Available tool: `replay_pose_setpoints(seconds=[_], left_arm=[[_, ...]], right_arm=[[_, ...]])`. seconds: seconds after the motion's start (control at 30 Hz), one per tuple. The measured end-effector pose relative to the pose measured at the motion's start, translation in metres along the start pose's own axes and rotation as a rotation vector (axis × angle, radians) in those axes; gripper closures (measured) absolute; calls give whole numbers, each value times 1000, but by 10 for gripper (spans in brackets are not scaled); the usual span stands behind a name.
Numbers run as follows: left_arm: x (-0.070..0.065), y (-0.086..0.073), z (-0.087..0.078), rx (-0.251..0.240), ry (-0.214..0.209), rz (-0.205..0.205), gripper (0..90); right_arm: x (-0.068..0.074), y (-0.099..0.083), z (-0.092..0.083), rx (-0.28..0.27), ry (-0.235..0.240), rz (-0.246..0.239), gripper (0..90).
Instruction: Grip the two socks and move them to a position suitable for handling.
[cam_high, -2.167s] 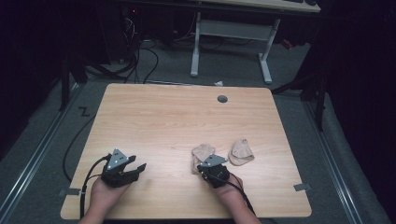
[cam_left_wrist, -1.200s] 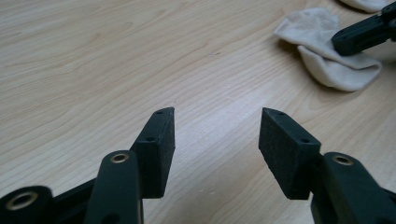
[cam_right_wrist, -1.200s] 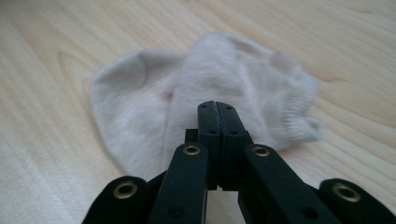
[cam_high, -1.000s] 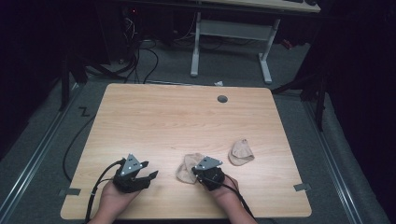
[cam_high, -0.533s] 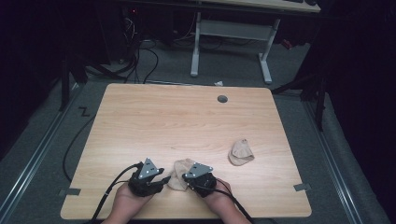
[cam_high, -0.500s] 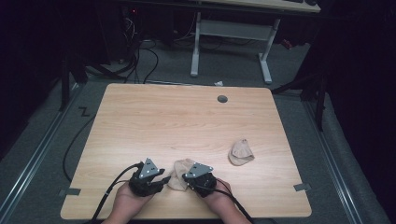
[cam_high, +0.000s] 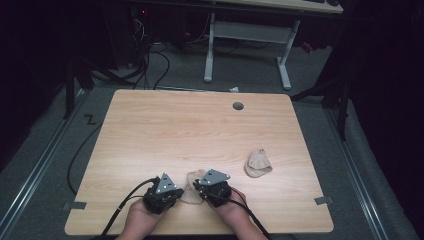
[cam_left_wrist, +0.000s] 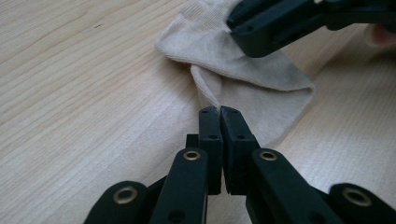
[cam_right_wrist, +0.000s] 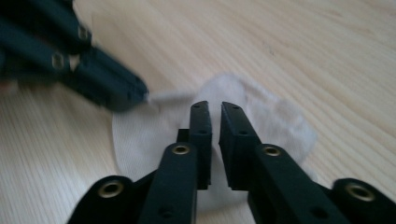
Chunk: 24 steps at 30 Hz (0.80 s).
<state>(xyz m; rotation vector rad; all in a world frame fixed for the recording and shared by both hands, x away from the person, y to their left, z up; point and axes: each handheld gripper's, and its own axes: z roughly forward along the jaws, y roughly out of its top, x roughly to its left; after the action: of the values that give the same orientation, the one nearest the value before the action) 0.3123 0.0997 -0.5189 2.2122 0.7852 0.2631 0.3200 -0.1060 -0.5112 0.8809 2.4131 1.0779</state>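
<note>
A beige sock lies flat near the front edge of the wooden table, between my two grippers. My left gripper is shut on a raised fold of the sock's rim, pinched right at the fingertips of that gripper. My right gripper comes at the sock from the other side. Its jaws have just been opening, and the right gripper stands a little apart just over the sock with no cloth seen in the gap. The left gripper shows there, holding the rim.
A second beige sock lies to the right, mid-table. A round cable hole sits near the far edge. Both hands rest at the table's front edge. A white desk frame stands beyond on the floor.
My left hand slid right to the sock and its jaws closed on the rim. The right gripper had dragged the sock leftward, and its jaws now stand slightly parted.
</note>
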Motion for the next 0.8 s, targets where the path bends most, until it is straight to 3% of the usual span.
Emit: replay_pose_setpoints(seconds=[0.1, 0.17, 0.27, 0.33, 0.37, 0.4, 0.43, 0.6, 0.8], left_arm=[[-3, 0, 0, -6, -3, -3, 874], [-4, 0, 0, -6, 4, -2, 874], [-3, -1, 0, -2, 13, -6, 876], [-2, -1, 0, -2, 14, -8, 879], [-3, -1, 0, -2, 18, -7, 879], [-3, -1, 0, -2, 18, -7, 880], [-3, 0, 0, -1, 21, -4, 880], [-1, -1, -2, -9, 37, -9, 881], [9, -2, -9, -25, 66, -39, 882]], right_arm=[[5, 7, 9, -6, -18, 29, 636], [7, 7, 12, 3, -16, 30, 626], [11, 6, 19, 53, -65, -12, 621], [10, 4, 19, 65, -76, -8, 653], [7, 2, 19, 72, -77, -6, 744], [7, 2, 19, 72, -77, -6, 744], [6, 2, 18, 69, -80, 0, 837], [3, 2, 9, 32, -104, 1, 874], [-7, -8, -13, -11, -128, 41, 873]])
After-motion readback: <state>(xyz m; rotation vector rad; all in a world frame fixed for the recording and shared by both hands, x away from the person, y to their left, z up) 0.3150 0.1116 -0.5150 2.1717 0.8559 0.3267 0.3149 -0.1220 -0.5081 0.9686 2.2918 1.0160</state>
